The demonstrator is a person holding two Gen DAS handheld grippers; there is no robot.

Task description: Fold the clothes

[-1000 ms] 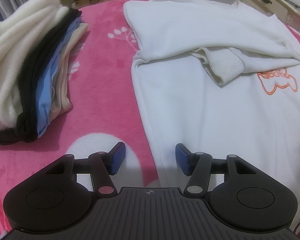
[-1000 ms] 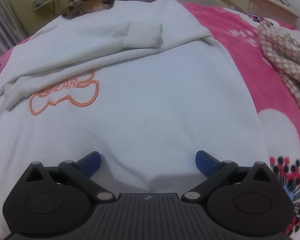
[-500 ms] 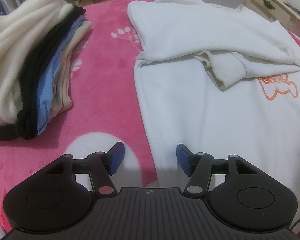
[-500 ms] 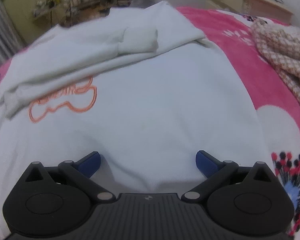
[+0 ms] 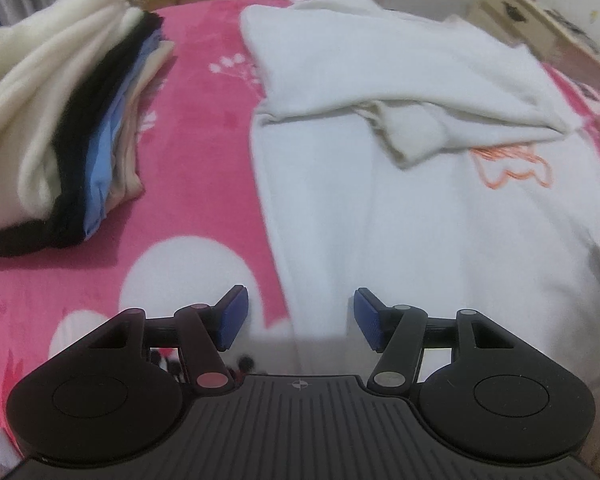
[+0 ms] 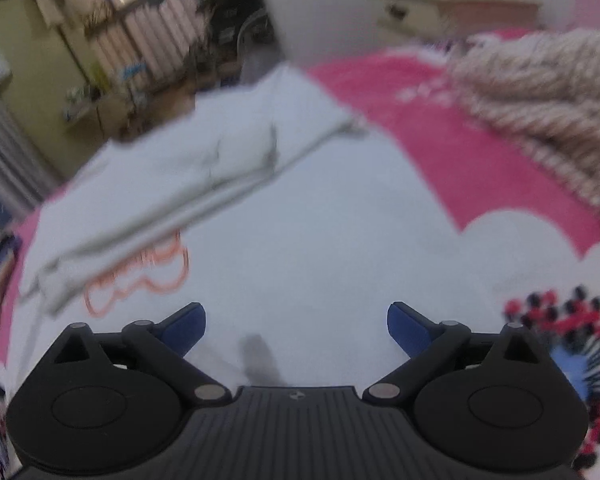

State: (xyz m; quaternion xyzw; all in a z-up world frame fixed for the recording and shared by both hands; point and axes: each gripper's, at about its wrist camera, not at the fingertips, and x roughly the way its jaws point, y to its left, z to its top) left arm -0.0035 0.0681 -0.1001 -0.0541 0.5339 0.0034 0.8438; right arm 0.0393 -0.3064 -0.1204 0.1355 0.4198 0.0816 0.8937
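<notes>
A white sweatshirt (image 5: 420, 208) is spread across the right and centre of the frame on a pink blanket (image 5: 204, 152), a cuffed sleeve folded over its chest beside an orange outline print (image 5: 512, 164). A stack of folded clothes (image 5: 60, 120) is seen at the upper left. At the bottom, the left gripper (image 5: 296, 318) is held with jaws apart, nothing between them, over the sweatshirt's near left edge.

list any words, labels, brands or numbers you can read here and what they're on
Nothing can be read in either view.
Orange outline print on the white sweatshirt: partly covered by the folded sleeve and smeared by motion blur, so any lettering is unreadable.
Small emblem on the left hand-held gripper body: a mark, no text.
Small emblem on the right hand-held gripper body: too small to read.
</notes>
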